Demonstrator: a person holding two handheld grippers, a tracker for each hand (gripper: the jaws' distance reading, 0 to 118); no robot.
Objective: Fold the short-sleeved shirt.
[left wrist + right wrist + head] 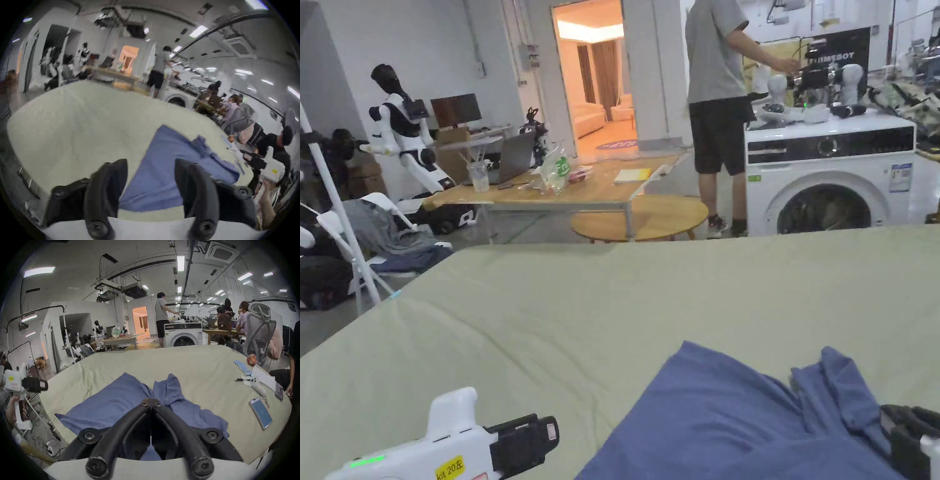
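Note:
A blue short-sleeved shirt (725, 425) lies crumpled on the near right part of a table covered with a pale green sheet (612, 300). In the right gripper view the right gripper (151, 401) has its jaws pressed together, and folds of the shirt (110, 402) bunch at their tips. In the head view this gripper (903, 431) sits at the shirt's right edge. The left gripper (150, 162) is open with nothing between its jaws, held above the sheet to the left of the shirt (162, 170). In the head view it (547, 437) is at the bottom left.
A phone (260, 413) and several small items lie on the table's right side. Beyond the far edge stand a washing machine (828, 175), wooden tables (581, 194) and a standing person (715, 81). Other people sit at the right (243, 321).

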